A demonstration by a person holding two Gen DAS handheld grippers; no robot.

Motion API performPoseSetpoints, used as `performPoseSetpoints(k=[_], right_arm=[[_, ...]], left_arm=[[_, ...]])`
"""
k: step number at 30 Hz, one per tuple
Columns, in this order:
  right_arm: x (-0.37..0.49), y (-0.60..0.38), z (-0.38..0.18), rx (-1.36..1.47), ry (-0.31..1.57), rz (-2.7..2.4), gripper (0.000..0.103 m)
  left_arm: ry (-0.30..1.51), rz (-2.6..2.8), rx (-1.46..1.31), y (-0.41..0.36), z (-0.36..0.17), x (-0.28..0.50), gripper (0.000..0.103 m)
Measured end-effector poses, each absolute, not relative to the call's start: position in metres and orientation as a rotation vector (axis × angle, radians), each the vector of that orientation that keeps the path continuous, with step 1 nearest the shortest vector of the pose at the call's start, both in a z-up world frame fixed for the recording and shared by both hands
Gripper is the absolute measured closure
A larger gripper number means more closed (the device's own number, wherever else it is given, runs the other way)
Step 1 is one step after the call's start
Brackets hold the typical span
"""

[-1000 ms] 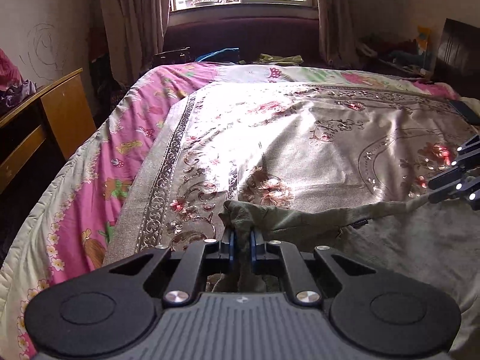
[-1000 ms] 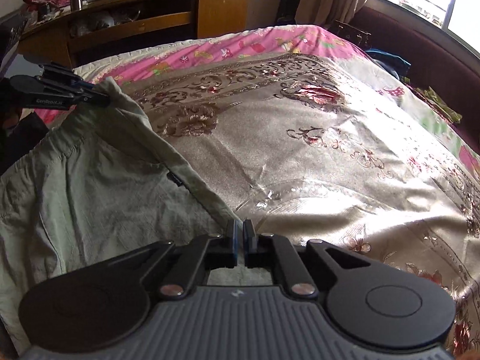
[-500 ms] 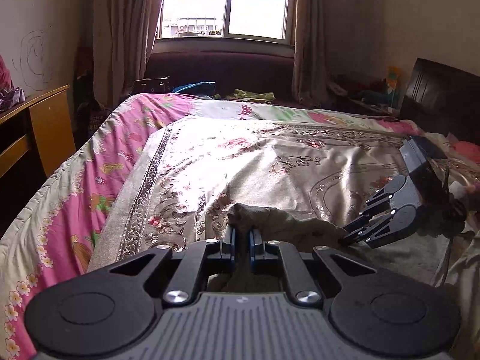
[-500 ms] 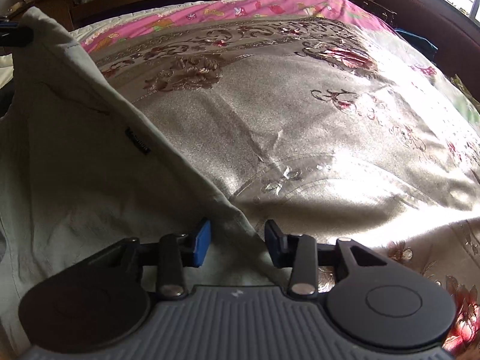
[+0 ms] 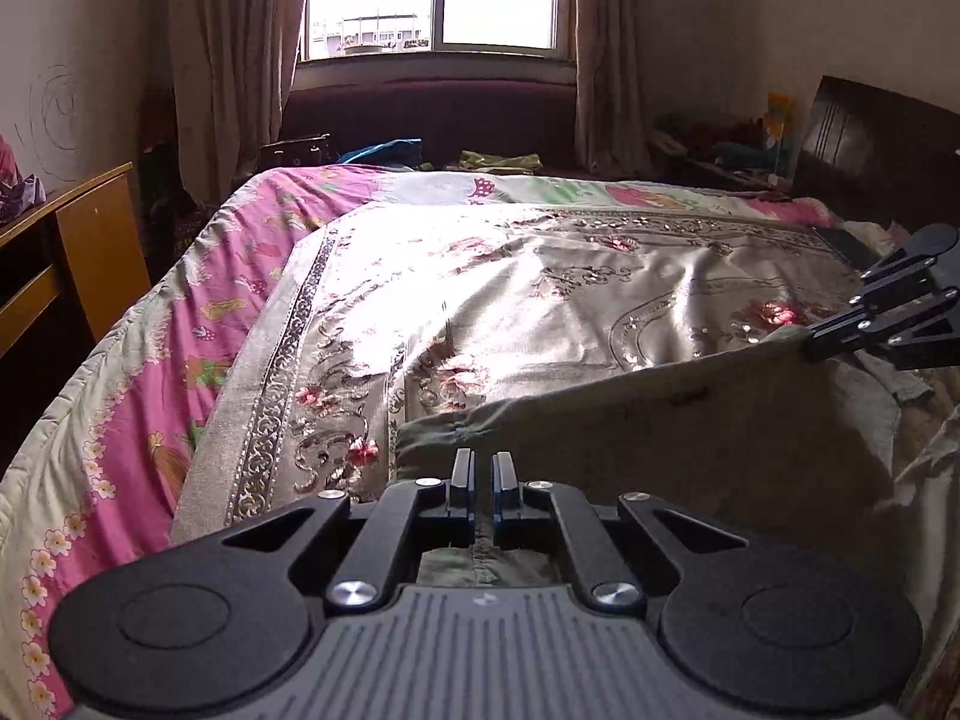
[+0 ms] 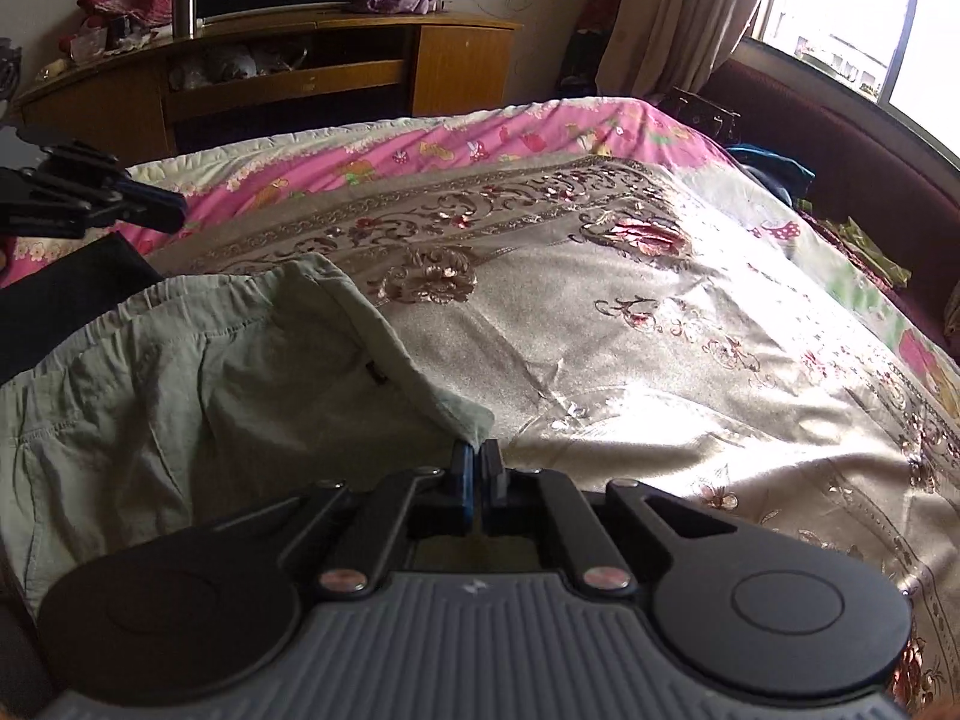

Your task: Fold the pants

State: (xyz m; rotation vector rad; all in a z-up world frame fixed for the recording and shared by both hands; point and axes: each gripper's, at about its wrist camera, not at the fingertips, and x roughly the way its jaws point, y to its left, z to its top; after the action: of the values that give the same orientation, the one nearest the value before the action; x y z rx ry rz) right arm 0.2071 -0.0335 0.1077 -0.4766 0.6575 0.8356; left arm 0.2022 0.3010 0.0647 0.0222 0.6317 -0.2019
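Observation:
Olive-green pants (image 5: 660, 450) lie along the near edge of a gold flowered bedspread (image 5: 540, 300). My right gripper (image 6: 477, 450) is shut on a corner of the pants' (image 6: 180, 390) folded edge. From the left wrist view the right gripper (image 5: 807, 343) holds that edge slightly raised at the far right. My left gripper (image 5: 481, 462) is shut just behind the pants' other corner, with cloth showing below its jaws. In the right wrist view the left gripper (image 6: 177, 210) hangs above the waistband with no cloth at its tips.
A pink quilt (image 5: 150, 390) hangs over the bed's left side. Beyond it stands a wooden desk and TV cabinet (image 6: 300, 78). A dark sofa (image 5: 432, 114) sits under the window, and a dark headboard (image 5: 870, 150) stands far right. Something black (image 6: 72, 288) lies beside the waistband.
The right gripper opened, moved along the pants' edge and shut on its corner, rising a little. The bunch of cloth standing between the left fingers is gone, and that corner now rests on the bed.

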Motion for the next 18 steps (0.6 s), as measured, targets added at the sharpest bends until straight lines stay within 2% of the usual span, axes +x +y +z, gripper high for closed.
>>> performPoseSetpoints(k=[4, 6, 10, 12, 14, 16, 18], right_arm=[[0.102, -0.033, 0.115, -0.6, 0.538, 0.985, 0.101], [0.067, -0.029, 0.093, -0.623, 0.614, 1.072, 0.1], [0.026, -0.01, 0.014, -0.807, 0.767, 1.098, 0.099], [0.034, -0.008, 0.016, -0.724, 0.841, 1.092, 0.097], [0.048, -0.009, 0.038, -0.606, 0.83, 1.091, 0.087], [0.065, -0.006, 0.06, -0.525, 0.758, 1.058, 0.061], [0.083, 0.005, 0.069, -0.472, 0.672, 0.999, 0.046]], left_arm=[[0.668, -0.193, -0.045, 0.308, 0.044, 0.179, 0.076], [0.691, -0.17, -0.053, 0.31, 0.036, 0.166, 0.075], [0.72, -0.177, -0.056, 0.308, 0.031, 0.14, 0.075], [0.716, -0.185, -0.035, 0.305, 0.035, 0.126, 0.07], [0.703, -0.199, 0.001, 0.301, 0.041, 0.115, 0.066], [0.686, -0.217, 0.006, 0.298, 0.047, 0.112, 0.064], [0.659, -0.225, 0.001, 0.297, 0.053, 0.111, 0.062]])
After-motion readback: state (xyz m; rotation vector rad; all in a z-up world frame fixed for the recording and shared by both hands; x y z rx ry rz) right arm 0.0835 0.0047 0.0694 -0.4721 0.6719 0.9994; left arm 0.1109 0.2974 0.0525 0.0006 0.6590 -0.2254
